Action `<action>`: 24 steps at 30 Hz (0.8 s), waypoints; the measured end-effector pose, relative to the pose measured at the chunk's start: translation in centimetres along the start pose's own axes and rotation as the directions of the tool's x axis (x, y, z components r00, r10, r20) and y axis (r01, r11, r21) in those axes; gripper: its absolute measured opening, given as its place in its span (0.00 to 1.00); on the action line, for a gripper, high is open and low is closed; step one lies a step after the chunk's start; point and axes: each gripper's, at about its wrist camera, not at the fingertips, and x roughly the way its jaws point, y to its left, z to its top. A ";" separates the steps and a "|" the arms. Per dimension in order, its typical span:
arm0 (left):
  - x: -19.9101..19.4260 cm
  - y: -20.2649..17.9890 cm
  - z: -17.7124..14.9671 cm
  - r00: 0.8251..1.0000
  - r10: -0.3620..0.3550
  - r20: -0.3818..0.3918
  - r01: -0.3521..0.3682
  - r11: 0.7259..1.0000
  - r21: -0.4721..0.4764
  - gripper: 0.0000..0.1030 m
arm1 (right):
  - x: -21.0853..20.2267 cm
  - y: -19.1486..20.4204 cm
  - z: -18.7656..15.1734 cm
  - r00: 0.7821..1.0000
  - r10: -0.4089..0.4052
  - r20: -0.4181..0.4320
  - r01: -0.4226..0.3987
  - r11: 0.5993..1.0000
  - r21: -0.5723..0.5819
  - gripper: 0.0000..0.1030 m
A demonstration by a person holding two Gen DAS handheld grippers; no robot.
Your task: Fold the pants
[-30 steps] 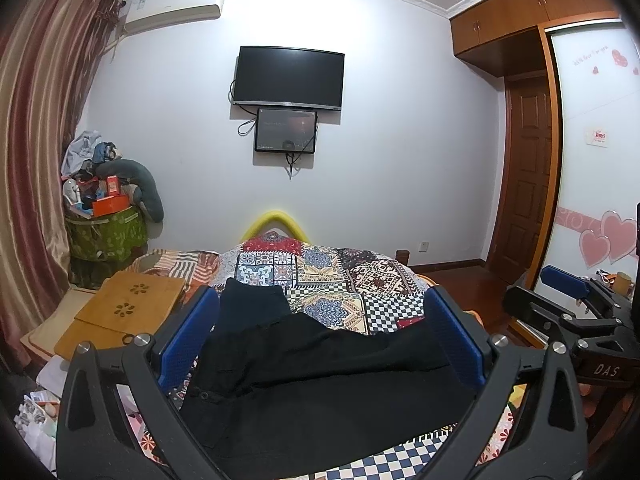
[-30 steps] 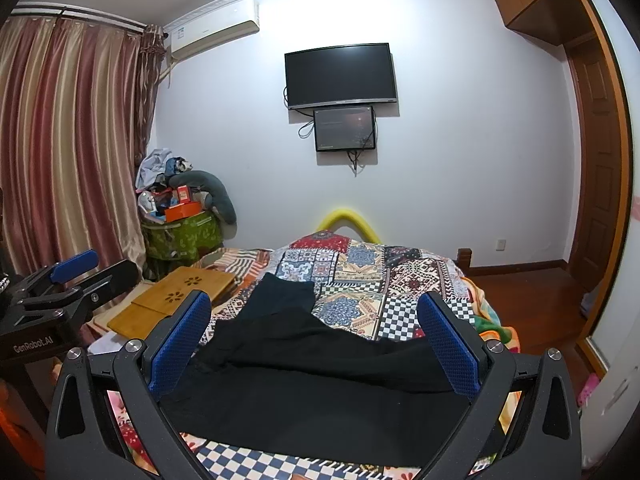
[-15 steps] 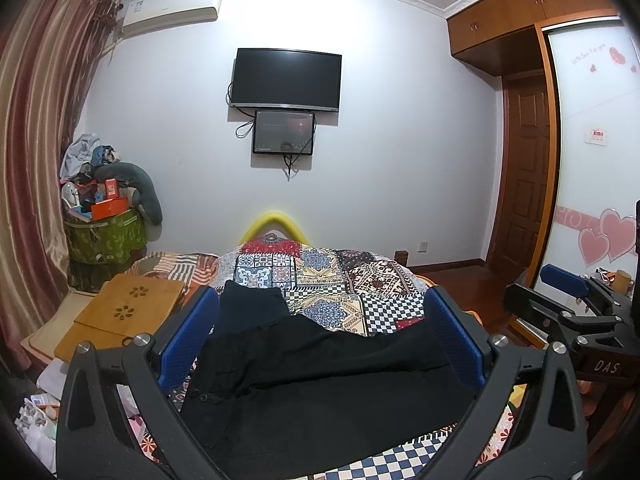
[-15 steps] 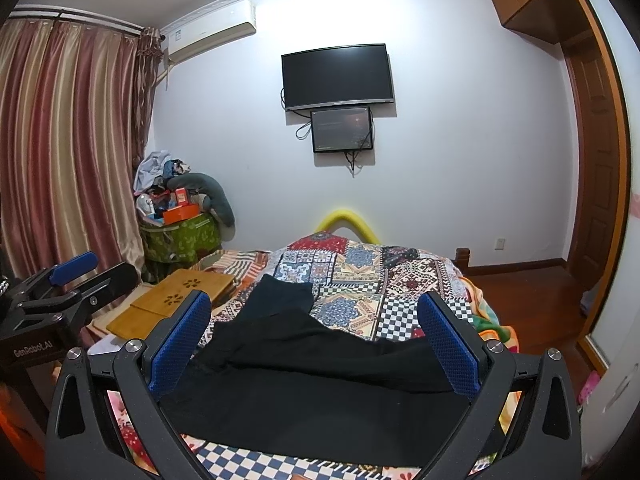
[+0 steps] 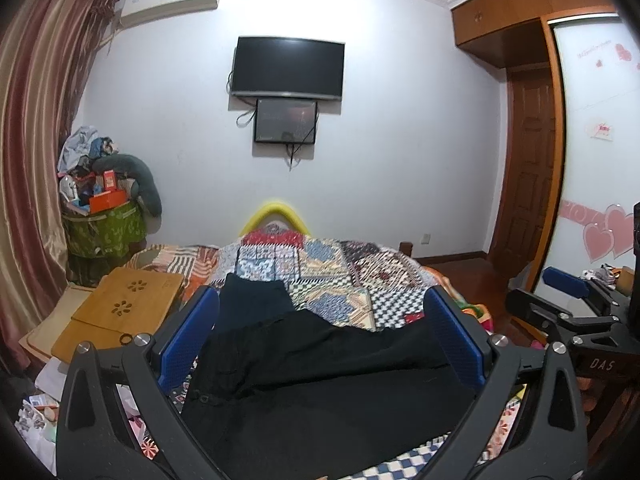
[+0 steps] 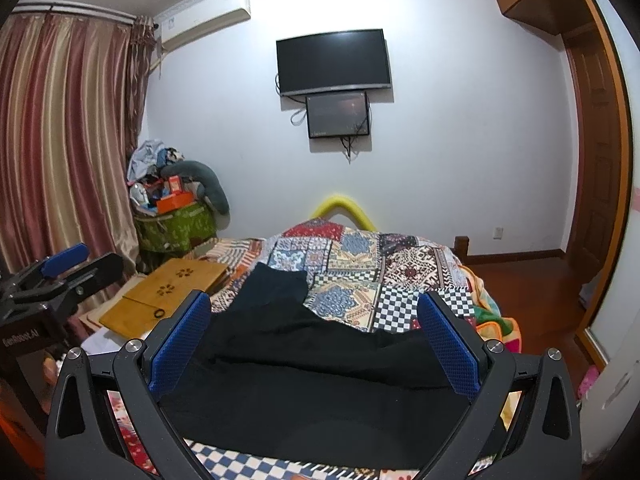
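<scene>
Black pants (image 5: 320, 376) lie spread on the patchwork bedspread (image 5: 340, 276), one leg reaching away towards the far left, the other lying across to the right. They also show in the right wrist view (image 6: 312, 372). My left gripper (image 5: 320, 328) is open and empty, held above the near part of the pants. My right gripper (image 6: 314, 328) is open and empty, also above the pants. Each gripper shows at the edge of the other's view: the right one (image 5: 568, 300), the left one (image 6: 68, 268).
A wooden lap tray (image 5: 120, 308) lies at the bed's left side. A green bin piled with clutter (image 5: 104, 224) stands by the curtains. A wardrobe and door (image 5: 528, 200) are at the right. A TV (image 5: 288, 68) hangs on the far wall.
Both views have shifted very slightly; the pants and both grippers stand as before.
</scene>
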 end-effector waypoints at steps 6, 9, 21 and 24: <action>6.0 3.9 0.5 0.995 0.073 -0.072 -0.074 0.997 -0.018 1.00 | 4.4 -1.7 -0.4 0.997 -0.040 -0.068 0.039 0.999 -0.016 0.99; 10.2 6.6 0.8 0.988 0.144 -0.058 -0.146 0.989 -0.017 1.00 | 7.5 -2.9 -0.8 0.991 -0.089 -0.103 0.086 0.996 -0.030 0.99; 23.6 21.9 -2.6 0.856 0.217 -0.468 -0.226 0.973 0.038 0.73 | 19.7 -7.1 -3.9 0.952 -0.036 -0.303 0.000 0.993 -0.120 0.99; 27.0 23.3 -6.4 0.799 0.184 -0.573 -0.223 0.975 0.002 0.65 | 22.4 -7.8 -4.9 0.925 -0.043 -0.377 -0.006 0.992 -0.129 0.98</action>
